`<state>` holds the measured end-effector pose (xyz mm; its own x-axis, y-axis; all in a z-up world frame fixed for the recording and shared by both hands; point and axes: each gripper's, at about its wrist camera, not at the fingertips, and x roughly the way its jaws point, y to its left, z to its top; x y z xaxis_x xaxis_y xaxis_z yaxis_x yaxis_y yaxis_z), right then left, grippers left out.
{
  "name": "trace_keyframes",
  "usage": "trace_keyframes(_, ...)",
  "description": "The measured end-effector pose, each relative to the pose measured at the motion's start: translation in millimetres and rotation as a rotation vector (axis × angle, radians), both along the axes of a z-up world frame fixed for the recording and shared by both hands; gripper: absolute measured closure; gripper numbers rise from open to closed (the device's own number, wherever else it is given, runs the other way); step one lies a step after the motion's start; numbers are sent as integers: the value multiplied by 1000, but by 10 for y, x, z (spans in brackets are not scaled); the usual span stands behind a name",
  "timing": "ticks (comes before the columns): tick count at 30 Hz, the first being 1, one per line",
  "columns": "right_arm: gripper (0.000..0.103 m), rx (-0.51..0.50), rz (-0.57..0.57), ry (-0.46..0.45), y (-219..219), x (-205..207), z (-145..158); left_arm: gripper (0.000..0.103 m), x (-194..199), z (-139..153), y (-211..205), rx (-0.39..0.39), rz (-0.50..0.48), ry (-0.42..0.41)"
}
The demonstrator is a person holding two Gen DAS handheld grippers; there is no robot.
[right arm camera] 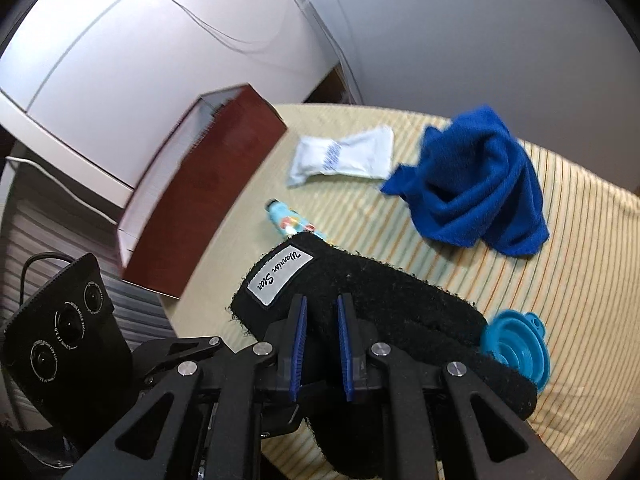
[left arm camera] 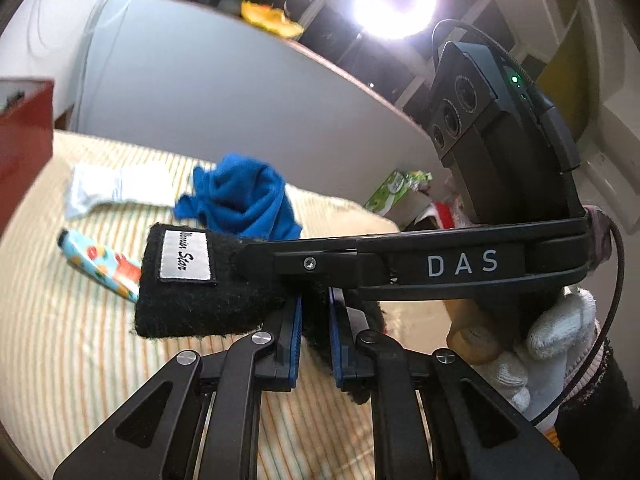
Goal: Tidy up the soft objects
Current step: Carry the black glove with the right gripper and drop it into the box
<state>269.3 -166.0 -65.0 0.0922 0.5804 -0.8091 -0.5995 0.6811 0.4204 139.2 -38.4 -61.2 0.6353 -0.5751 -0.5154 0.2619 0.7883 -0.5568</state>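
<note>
A black fleece band with a white label is held above the striped cloth by both grippers. My left gripper is shut on it, and my right gripper is shut on it too. The right gripper's body crosses the left wrist view just above the left fingers. A crumpled blue cloth lies further back on the table, also seen in the left wrist view. A white sock lies left of it.
A red-brown box stands at the table's left edge. A patterned small tube lies just beyond the band. A blue collapsible funnel sits at the right, partly behind the band. The striped tablecloth covers the round table.
</note>
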Motion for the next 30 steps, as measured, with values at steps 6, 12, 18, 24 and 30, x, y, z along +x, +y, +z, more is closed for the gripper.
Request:
trace_keyframes(6,89,35,33,-69,193,-154,430,92,-150,356,229,4,25,-80)
trace_keyframes(12,89,61,91,-128,586,-296,781,92,-284,599,612,0,80,-131)
trace_keyframes(18,89,79,168,-177,1154,-393,1004,92,-358,742,1112,9,166,-171)
trace_keyframes(24,89,105,259,-196,1850,-453,1116,92,-401,792,1638,43,251,-185)
trace_keyframes(30,89,118,328,-207,2457,-498,1145,92,-420,799,2092,83,344,-188)
